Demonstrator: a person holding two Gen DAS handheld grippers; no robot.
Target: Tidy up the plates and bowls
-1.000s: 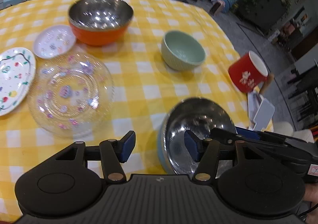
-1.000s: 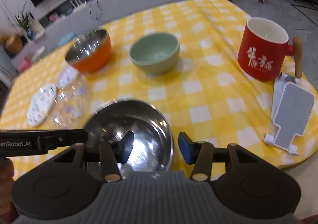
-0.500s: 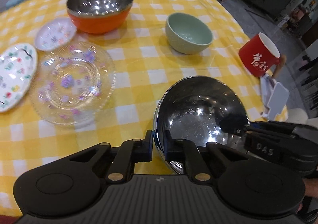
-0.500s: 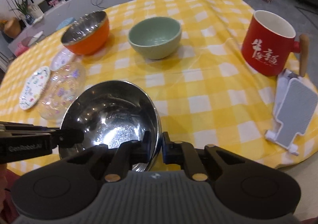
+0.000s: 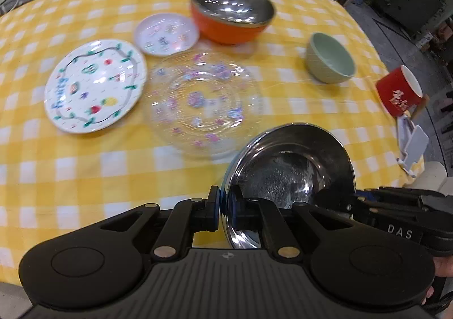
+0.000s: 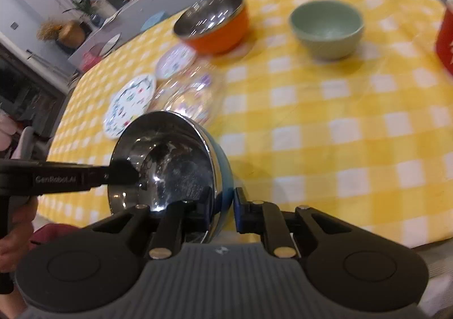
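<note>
Clearly both grippers have hold of the same steel bowl (image 5: 291, 177), the blue-sided one. In the left wrist view the left gripper (image 5: 225, 212) is clenched on the near-left part of the rim, one finger outside and one inside. In the right wrist view the right gripper (image 6: 223, 212) pinches the near-right part of the rim in the same way. The bowl sits low in both frames, tilted, and looks lifted off the yellow checked counter (image 6: 339, 121), though contact at its base is hidden.

What the coming move seems to turn on is where the orange bowl (image 5: 230, 14) lies: at the upper middle of the left wrist frame, well apart from the held bowl, with the clear glass plate (image 5: 202, 101) between them. Nesting steel into orange would mean carrying it forward over that plate.

Other things lie aside: the painted plate (image 5: 94, 84) and small saucer (image 5: 165, 34) at left, the green bowl (image 5: 329, 57) and red mug (image 5: 399, 94) at right.
</note>
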